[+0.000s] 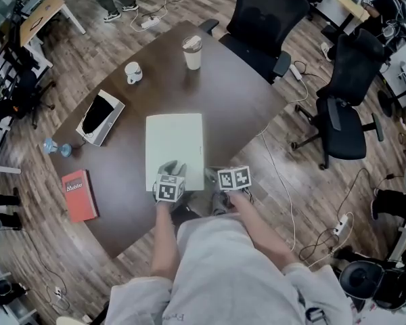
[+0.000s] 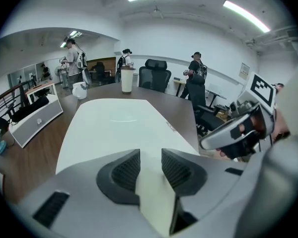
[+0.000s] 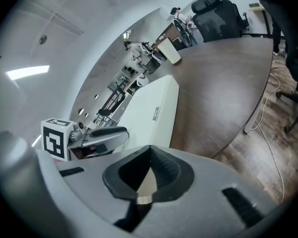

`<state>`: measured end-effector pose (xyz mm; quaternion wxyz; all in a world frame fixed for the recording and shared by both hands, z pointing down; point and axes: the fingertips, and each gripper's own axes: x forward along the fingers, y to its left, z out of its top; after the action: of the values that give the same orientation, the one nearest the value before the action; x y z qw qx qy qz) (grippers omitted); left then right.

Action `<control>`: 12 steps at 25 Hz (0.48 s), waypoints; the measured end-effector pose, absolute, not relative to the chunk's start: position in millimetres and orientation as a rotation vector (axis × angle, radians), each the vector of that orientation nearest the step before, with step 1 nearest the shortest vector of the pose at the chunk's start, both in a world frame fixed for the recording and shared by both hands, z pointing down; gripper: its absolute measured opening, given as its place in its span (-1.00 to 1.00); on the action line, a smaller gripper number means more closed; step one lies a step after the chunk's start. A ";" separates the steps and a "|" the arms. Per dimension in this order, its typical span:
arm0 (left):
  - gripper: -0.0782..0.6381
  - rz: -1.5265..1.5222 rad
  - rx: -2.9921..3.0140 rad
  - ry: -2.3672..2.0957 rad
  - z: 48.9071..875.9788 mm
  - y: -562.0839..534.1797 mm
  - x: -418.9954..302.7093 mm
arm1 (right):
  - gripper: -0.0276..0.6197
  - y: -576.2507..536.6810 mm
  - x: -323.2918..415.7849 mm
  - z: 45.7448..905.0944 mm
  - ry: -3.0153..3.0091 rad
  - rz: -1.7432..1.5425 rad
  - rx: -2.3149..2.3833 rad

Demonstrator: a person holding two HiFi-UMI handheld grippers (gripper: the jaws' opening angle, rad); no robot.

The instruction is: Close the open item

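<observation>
**A:** How does the left gripper [image 2: 150, 158] stand?

**B:** Its jaws are partly apart and pinch nothing. The pale surface showing in the gap is the near edge of the white laptop [image 2: 121, 125]. From the tips the laptop runs straight ahead across the bench [image 1: 250, 100]. I can't tell whether the tips actually rest on the lid.

**A:** And the right gripper [image 3: 149, 150]?

**B:** Its jaws are closed with nothing between them. The laptop's near right corner and side edge lie just to its left. The left gripper is close on that same side.

**A:** Is the lid down?

**B:** From above it looks flat on the base, or very nearly. The side edge seen from the right gripper shows no clear gap. My reading is that only the last seating press is left.

**A:** How would you do that well?

**B:** Push straight down with the left tips, slowly, near the middle of the near edge rather than at a corner, so both sides seat together. I wouldn't try to grip, because jaws set across a flat lid get no hold and may scrape the finish. The closed right tips could rest against the corner beside them to steady it. That would stop the laptop sliding ahead toward the paper cup [image 1: 191, 51] and the mug [image 1: 132, 72], which stand well beyond its far edge. Afterwards, lift off straight up and don't drag back across the lid.
</observation>
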<state>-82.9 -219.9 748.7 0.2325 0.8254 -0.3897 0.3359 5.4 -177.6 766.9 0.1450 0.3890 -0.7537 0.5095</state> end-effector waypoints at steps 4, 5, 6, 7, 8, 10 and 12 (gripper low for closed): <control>-0.43 0.919 2.260 -1.072 748.8 -219.3 -82.3 | -0.91 -190.7 14.6 750.9 -2.261 1.269 1.200; -0.43 0.914 2.254 -1.070 748.8 -219.2 -82.1 | -0.91 -192.4 14.1 747.5 -2.276 1.217 1.203; -0.43 0.910 2.248 -1.070 749.2 -219.5 -82.2 | -0.90 -194.1 12.3 745.1 -2.290 1.173 1.202; -0.43 0.907 2.242 -1.071 750.0 -220.1 -82.4 | -0.89 -195.8 9.6 743.7 -2.302 1.134 1.198; -0.44 0.904 2.237 -1.075 751.2 -220.8 -82.9 | -0.87 -197.3 6.4 743.1 -2.311 1.101 1.192; -0.47 0.903 2.228 -1.085 753.3 -221.9 -84.3 | -0.86 -200.1 -0.5 744.0 -2.317 1.051 1.179; -0.49 0.900 2.223 -1.088 753.5 -222.8 -85.2 | -0.85 -202.2 -8.0 748.7 -2.309 1.019 1.157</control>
<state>-85.2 -222.8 753.5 0.2512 0.8171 -0.4000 0.3306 -8.0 -202.2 748.7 0.1816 0.4099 -0.8178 0.3609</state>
